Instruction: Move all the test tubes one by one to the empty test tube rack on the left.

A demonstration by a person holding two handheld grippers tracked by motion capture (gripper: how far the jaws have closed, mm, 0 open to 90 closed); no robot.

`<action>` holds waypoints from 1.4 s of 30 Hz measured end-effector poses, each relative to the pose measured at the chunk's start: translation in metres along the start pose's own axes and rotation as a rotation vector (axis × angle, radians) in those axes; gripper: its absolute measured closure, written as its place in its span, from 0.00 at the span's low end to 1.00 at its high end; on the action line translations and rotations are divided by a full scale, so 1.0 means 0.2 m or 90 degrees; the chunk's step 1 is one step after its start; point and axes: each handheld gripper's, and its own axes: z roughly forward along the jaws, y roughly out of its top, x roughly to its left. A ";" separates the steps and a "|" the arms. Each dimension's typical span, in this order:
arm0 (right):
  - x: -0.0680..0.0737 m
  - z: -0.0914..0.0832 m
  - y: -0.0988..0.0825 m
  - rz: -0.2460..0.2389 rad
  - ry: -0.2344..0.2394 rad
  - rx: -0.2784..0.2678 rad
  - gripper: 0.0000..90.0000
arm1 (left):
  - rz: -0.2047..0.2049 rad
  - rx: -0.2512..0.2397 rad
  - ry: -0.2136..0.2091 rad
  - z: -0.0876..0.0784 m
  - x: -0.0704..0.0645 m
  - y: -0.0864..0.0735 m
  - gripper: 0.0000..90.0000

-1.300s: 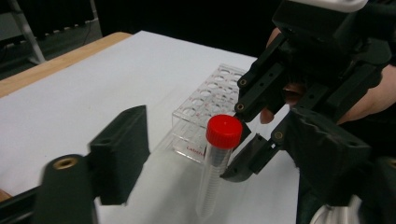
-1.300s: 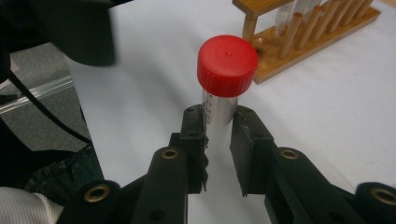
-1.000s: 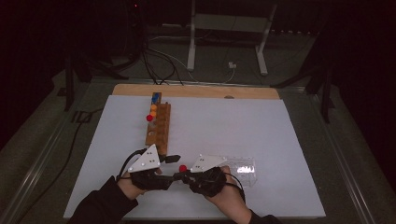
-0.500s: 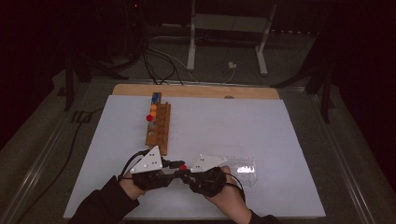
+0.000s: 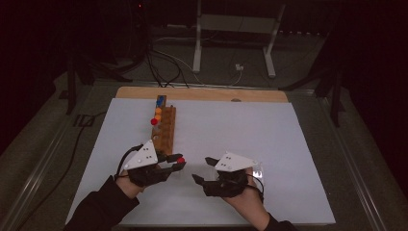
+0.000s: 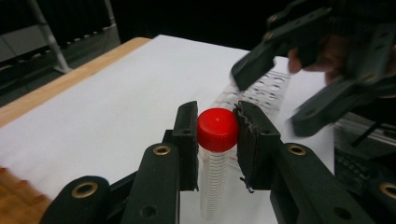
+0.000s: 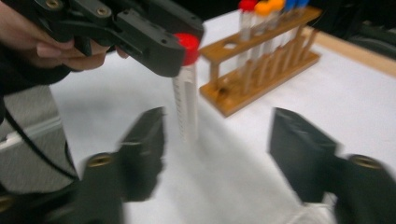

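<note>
High view. A white sheet (image 5: 250, 139) covers a wooden table (image 5: 202, 94) whose pale edge shows along the far side. The left gripper (image 5: 174, 164) is closed on a tube (image 5: 180, 160), of which the red cap shows, held near the end of a wooden rack (image 5: 164, 132). The rack is a long block with a row of round holes; capped tubes in red, orange and blue stand at its far end. The right gripper (image 5: 201, 169), well apart from the tube, has its jaws spread with nothing between them; they have just been opening. A grey three-cornered plate tops each gripper. Cables and a metal stand lie on the dark floor beyond the table.

Left gripper view. The two black jaws clamp the tube (image 6: 215, 154) by its smooth red cap, one pad on each side. The body is clear plastic, cylindrical, with printed graduation lines too small to read; it hangs upright above the sheet (image 6: 116, 93). Beyond it the right gripper (image 6: 280, 98), blurred, stands with jaws apart in front of a clear plastic rack (image 6: 266, 91) pierced with round holes.

Right gripper view. The jaws, blurred, stand wide over the sheet (image 7: 327, 93). Ahead, the left gripper (image 7: 177, 44) grips the cap of the tube (image 7: 187, 100). Behind stands the wooden rack (image 7: 261, 74), two-tiered on pegs, with capped tubes.
</note>
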 end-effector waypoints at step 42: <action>-0.08 -0.16 0.01 0.034 0.018 -0.095 0.00 | -0.090 -0.010 0.236 -0.06 0.50 -0.06 0.80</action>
